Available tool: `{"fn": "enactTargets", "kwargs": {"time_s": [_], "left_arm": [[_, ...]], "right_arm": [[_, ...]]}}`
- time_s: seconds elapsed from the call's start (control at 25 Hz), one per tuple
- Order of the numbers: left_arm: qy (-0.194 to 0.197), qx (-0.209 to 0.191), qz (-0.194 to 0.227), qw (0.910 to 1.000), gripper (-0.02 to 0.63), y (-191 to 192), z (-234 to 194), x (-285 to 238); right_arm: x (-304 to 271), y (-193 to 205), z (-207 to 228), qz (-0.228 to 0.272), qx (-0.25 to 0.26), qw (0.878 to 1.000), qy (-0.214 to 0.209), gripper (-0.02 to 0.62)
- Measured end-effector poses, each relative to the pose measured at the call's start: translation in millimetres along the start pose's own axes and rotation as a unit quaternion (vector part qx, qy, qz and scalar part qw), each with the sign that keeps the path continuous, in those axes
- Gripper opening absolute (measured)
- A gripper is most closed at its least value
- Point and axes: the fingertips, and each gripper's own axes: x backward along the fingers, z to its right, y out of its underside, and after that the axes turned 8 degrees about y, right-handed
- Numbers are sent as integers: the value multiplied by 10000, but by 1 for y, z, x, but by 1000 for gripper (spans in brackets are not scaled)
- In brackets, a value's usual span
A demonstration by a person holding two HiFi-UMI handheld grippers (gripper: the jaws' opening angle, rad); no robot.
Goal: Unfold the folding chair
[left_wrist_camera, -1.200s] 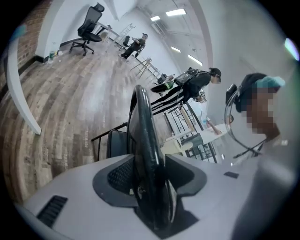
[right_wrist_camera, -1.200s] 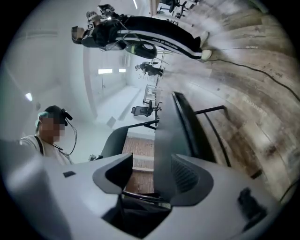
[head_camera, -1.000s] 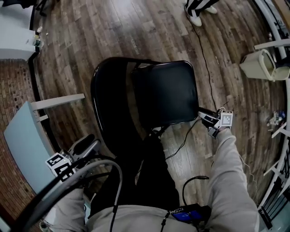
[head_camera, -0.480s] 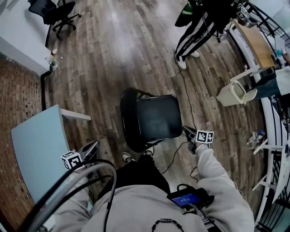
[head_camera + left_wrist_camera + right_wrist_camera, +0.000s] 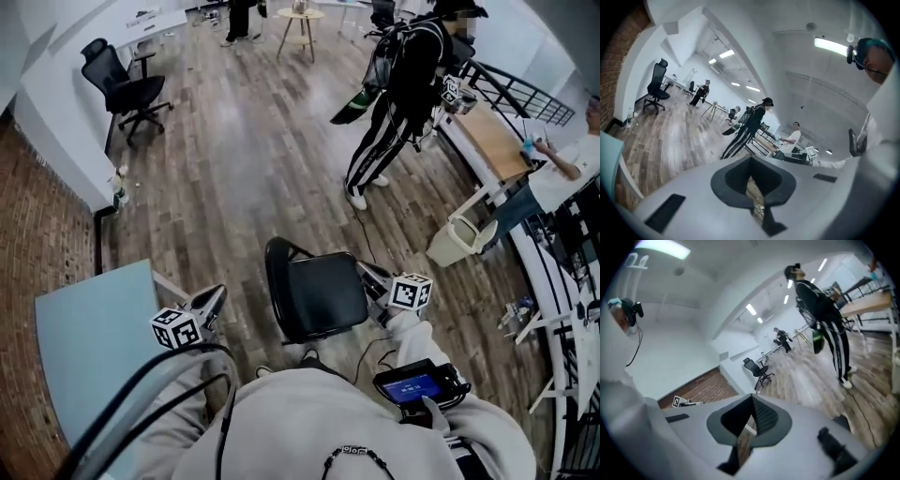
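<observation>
The black folding chair [image 5: 314, 295] stands on the wood floor with its seat down flat and its curved back frame at the left. My left gripper [image 5: 217, 292], with its marker cube [image 5: 176, 328], hovers to the chair's left, apart from it. In the head view my right gripper [image 5: 362, 269] shows over the seat's right edge, held up off it. In the two gripper views the left gripper [image 5: 752, 178] and the right gripper [image 5: 751, 416] both have their jaws shut with nothing between them. Each looks out across the room, and the chair is in neither view.
A light blue table [image 5: 84, 342] stands close at the left. A person in black with striped trousers [image 5: 398, 84] stands beyond the chair, near a cable on the floor. A bin [image 5: 457, 239], a railing and a seated person [image 5: 562, 173] are at the right. An office chair [image 5: 122, 84] is far left.
The head view has risen and pulled back, so the chair looks smaller. Both grippers lifted. The right one came off the seat's front right corner.
</observation>
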Motion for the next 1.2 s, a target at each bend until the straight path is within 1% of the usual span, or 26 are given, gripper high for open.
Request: {"fn": "enactTargets", "kwargs": {"time_s": [0.08,0.16,0.24,0.36,0.44,0.56,0.6,0.68,0.72,0.76,0.88,0.92,1.04,1.2], "left_arm": [[-41,-304,276,9991,5,-29,13,0],[-181,-642,491,9966,5,-52,23,2],[-342,-1033,627,9921,5,-74,29,5],[-494,-1558,836,9830,5,-104,46,9],[-664,-1996,931,9732,5,-119,59,16],[-1057,-2670,1072,9519,5,-136,76,31],[-1180,-2829,1150,9449,5,-140,81,36],[-1371,-3068,1288,9330,5,-145,89,46],[-1429,-3138,1338,9291,5,-146,92,50],[-1445,-3143,1381,9280,5,-146,95,54],[-1344,-2892,1503,9358,5,-141,99,60],[-1328,-2869,1500,9368,5,-139,101,61],[-1333,-2986,1442,9340,5,-135,108,68],[-1523,-2959,1639,9287,5,-146,108,91]], "right_arm": [[-7,-28,-50,133,552,9982,-194,8],[-11,-52,-96,316,1012,9939,-320,8],[-17,-73,-138,547,1416,9874,-454,8],[-28,-91,-194,800,1960,9754,-614,8],[-35,-95,-220,936,2270,9678,-550,8],[-43,-96,-243,1123,2522,9608,-252,8],[-45,-96,-250,1151,2571,9593,-168,8],[-49,-95,-265,1165,2614,9581,-128,8],[-51,-93,-274,1158,2619,9580,-145,8],[-52,-92,-281,1142,2620,9581,-169,8],[-58,-83,-301,1090,2637,9580,-285,8],[-60,-79,-306,1080,2663,9572,-345,8],[-65,-67,-319,1013,2805,9530,-529,8],[-70,-65,-336,1001,2740,9533,-779,8]]}}
